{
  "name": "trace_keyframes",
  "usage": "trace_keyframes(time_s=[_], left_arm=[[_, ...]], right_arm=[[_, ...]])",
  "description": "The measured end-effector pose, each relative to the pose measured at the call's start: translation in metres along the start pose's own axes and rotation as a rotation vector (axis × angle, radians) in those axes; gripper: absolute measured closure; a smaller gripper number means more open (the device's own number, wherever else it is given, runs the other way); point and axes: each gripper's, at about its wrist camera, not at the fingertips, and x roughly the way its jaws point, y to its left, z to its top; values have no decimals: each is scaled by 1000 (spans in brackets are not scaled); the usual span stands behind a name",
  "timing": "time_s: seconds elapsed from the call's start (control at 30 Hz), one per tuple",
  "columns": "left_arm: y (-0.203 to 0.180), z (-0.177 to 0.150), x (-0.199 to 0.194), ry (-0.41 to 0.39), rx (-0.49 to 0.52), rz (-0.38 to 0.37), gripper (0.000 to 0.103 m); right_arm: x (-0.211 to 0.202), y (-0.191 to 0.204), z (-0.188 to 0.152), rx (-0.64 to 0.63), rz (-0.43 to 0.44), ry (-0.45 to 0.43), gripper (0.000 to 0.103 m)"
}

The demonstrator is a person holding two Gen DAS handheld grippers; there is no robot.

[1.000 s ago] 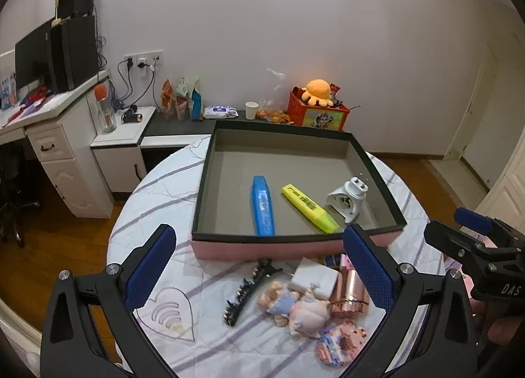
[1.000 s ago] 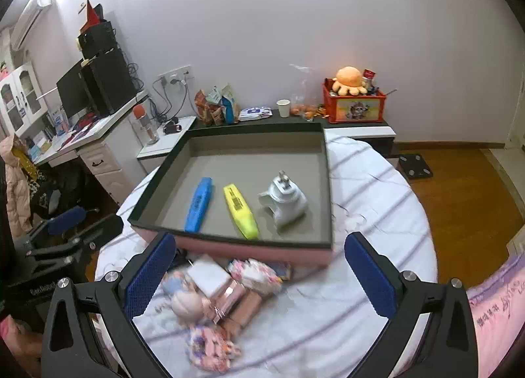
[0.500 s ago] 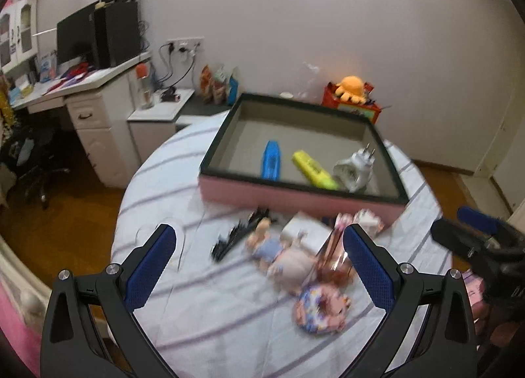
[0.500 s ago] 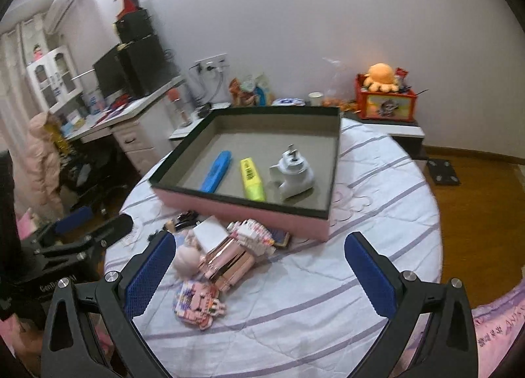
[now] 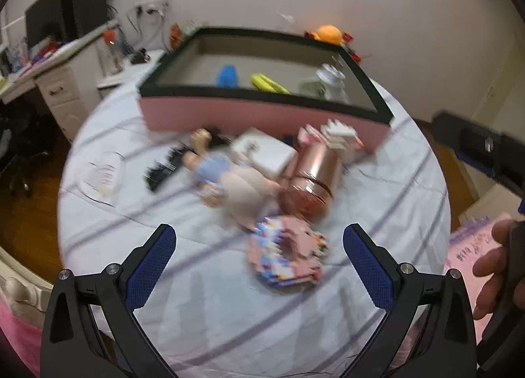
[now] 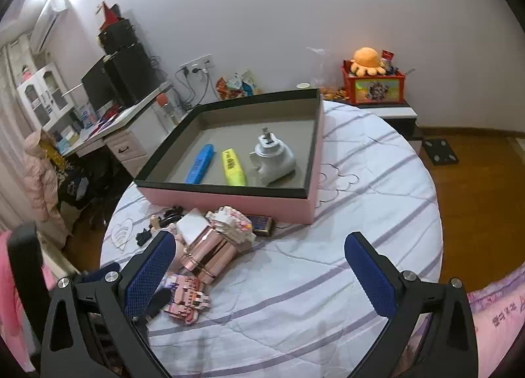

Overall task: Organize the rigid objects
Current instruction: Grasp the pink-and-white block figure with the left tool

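Observation:
A pink box (image 5: 262, 115) (image 6: 229, 195) with a dark rim holds a blue marker (image 6: 200, 164), a yellow highlighter (image 6: 233, 167) and a white plug adapter (image 6: 272, 158). In front of it lie a rose-gold cylinder (image 5: 310, 181) (image 6: 210, 251), a doll (image 5: 226, 177), a white block (image 5: 265, 151), a black hair clip (image 5: 164, 167) and a pink brick toy (image 5: 287, 256) (image 6: 185, 299). My left gripper (image 5: 259, 263) is open, low over the brick toy. My right gripper (image 6: 259, 269) is open above bare cloth, right of the pile.
The round table (image 6: 328, 279) has a striped white cloth. A desk with a monitor (image 6: 108, 89) stands at left. A low shelf carries a red box with an orange plush (image 6: 370, 82). Wooden floor (image 6: 475, 181) lies right.
My left gripper has dropped and moved in toward the pile, so the brick toy now sits between its fingers. My right gripper has pulled back and risen a little.

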Motion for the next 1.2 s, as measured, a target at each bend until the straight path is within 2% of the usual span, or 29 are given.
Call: trace_keyframes(time_s=[0.23,0.37,0.47,0.5,0.53,0.9,1.1,1.2], left_arm=[[-11,-10,38,93,-36,50,0],[-14,-14,44,83,-15,74,3],[-18,-12,43,72,10,77,24],[-19,-10,42,69,13,74,38],[-17,-9,41,69,11,56,45],[-8,-4,27,85,19,-11,45],[2,2,2,47,18,-9,45],[13,19,-12,5,-1,-5,45]], right_arm=[[5,-8,4,-2,-14,18,0],[8,-12,4,1,-12,25,0],[11,-15,3,14,-13,30,0],[12,-16,2,19,-12,32,0],[13,-16,2,21,-11,33,0],[13,-6,3,2,2,37,0],[11,2,5,-9,-4,29,0],[11,8,10,-17,-3,22,0]])
